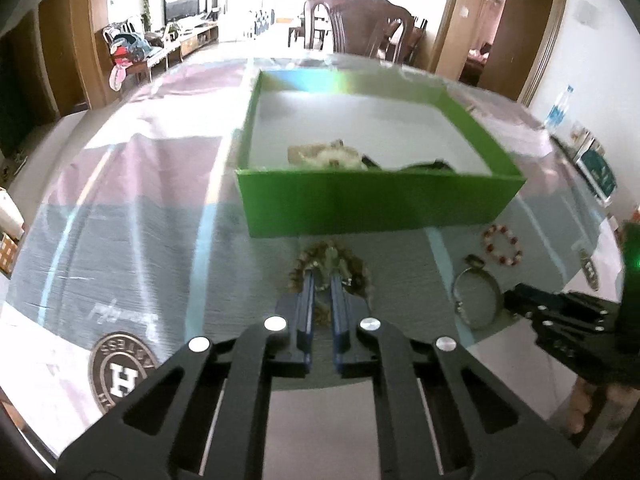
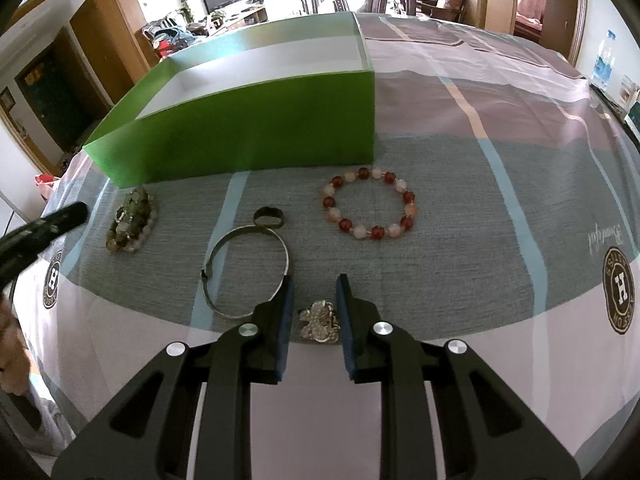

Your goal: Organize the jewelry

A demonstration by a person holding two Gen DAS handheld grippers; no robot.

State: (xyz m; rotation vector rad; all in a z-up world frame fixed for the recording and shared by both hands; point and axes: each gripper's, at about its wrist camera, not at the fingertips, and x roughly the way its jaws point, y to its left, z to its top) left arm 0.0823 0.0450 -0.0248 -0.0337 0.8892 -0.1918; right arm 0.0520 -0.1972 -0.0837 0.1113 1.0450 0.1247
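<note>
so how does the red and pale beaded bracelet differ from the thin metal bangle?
The red and pale beaded bracelet is a closed ring of round beads; the thin metal bangle is a plain band with a break on one side. The bracelet lies clear of both grippers; the bangle sits by the right gripper. Both lie flat on the tablecloth, outside the green box.

Daylight pours in from the far end of the room, washing that end out to near white in the left wrist view. That same view is smeared with motion blur: the green box has soft, streaked edges and a rainbow flare along its far wall. The right wrist view is crisp, and the red and white bead bracelet shows clearly. The desk is evenly lit with faint shadows. Both fisheye pictures bend strongly and darken at the corners.
</note>
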